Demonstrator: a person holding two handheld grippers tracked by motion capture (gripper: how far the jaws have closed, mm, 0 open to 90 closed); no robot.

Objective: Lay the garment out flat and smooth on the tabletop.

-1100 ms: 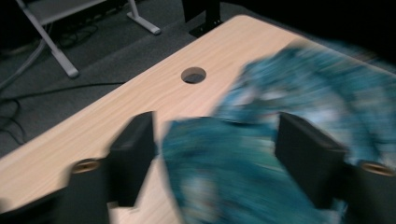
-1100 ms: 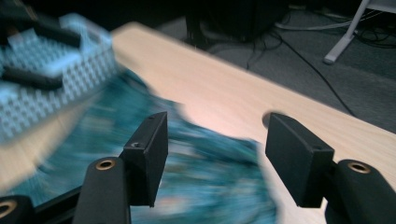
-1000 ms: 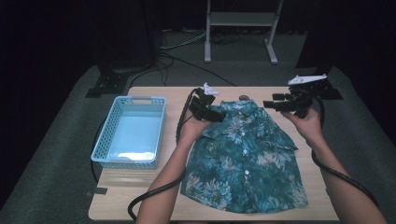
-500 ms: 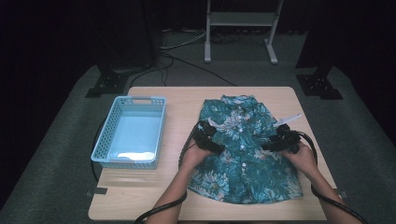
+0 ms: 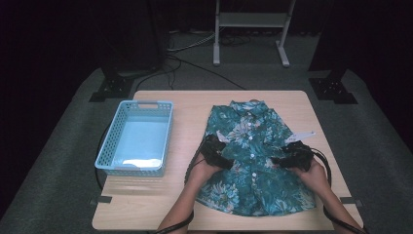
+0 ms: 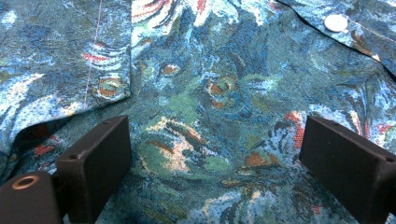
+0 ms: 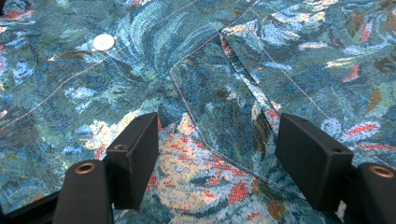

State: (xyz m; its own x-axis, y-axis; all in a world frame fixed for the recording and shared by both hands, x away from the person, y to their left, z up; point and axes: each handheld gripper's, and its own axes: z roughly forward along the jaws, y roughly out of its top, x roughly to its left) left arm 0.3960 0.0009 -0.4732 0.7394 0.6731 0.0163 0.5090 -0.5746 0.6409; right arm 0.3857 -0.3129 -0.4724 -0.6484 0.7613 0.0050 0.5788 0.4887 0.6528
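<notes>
A teal floral short-sleeved shirt (image 5: 251, 146) lies flat on the wooden table (image 5: 190, 105), buttoned, collar at the far side. My left gripper (image 5: 225, 162) rests on the shirt's left side at mid-height, my right gripper (image 5: 281, 161) on its right side. Both are open. In the left gripper view, the jaws stand wide apart just over the shirt fabric (image 6: 215, 116), a white button (image 6: 336, 22) beyond them. In the right gripper view, the gripper (image 7: 215, 158) straddles a chest pocket (image 7: 219, 112), with another button (image 7: 103, 42) further off.
A light blue plastic basket (image 5: 136, 136) stands empty on the left part of the table. A white tag (image 5: 302, 135) sticks out at the shirt's right edge. Cables trail from both grippers off the near edge. Dark floor and stand legs lie beyond the table.
Both grippers have come back from the collar end toward the near side and dropped onto the shirt's middle. The shirt now lies flatter and spread out.
</notes>
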